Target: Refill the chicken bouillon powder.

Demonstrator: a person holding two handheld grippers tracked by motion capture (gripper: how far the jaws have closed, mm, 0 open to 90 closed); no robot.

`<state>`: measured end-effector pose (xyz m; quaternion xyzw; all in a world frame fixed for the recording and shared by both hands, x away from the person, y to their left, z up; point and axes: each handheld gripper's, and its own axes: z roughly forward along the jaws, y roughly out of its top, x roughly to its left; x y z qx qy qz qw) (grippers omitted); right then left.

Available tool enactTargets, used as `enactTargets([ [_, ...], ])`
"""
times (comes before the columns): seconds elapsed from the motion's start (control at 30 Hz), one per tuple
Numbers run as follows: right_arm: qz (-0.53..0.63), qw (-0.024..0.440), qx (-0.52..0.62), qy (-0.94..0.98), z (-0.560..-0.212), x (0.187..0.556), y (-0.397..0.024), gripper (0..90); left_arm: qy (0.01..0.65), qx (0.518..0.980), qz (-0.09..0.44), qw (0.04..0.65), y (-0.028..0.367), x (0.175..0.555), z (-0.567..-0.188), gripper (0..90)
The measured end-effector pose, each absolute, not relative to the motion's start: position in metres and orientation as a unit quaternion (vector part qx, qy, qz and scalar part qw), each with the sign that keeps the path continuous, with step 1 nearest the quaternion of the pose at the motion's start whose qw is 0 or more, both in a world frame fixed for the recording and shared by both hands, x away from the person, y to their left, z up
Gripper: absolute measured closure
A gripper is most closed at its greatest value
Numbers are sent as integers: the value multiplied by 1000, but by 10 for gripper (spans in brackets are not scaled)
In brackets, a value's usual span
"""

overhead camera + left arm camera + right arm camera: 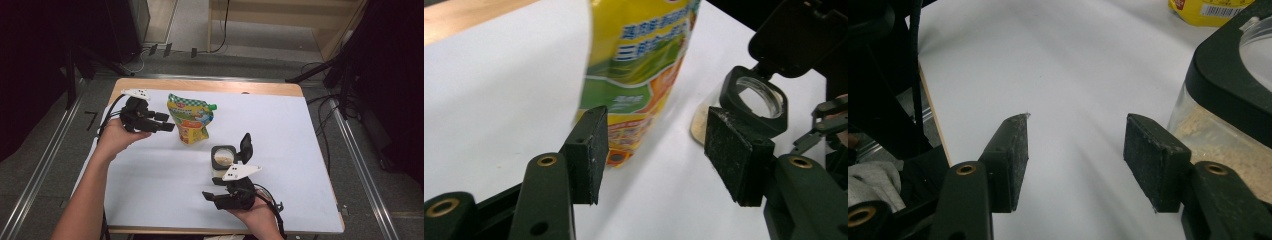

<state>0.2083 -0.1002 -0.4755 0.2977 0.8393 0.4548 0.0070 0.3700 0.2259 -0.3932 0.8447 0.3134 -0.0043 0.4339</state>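
I am lining my left gripper (167,123), jaws apart and empty, on the standing yellow-green printed pouch (190,119) beside the open black-rimmed clear jar (223,157); my right gripper (209,196) is waiting open.

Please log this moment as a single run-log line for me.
left gripper: jaws open, beside upright pouch | right gripper: jaws open, nothing held | container: lid open, on table

Work surface and surroundings

White table cover (150,175) lies over a wooden tabletop (200,86); grey floor (250,60) beyond carries black cables (220,30); metal rails (45,160) flank the table.
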Motion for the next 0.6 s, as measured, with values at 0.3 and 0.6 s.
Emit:
enactTargets([
  [0.3,449,7,289,845,-478,208,-96,446,316,846,12,429,224,387,-391,411],
  [0.6,464,-4,288,838,-473,214,-82,445,299,852,2,429,211,401,-398,431],
])
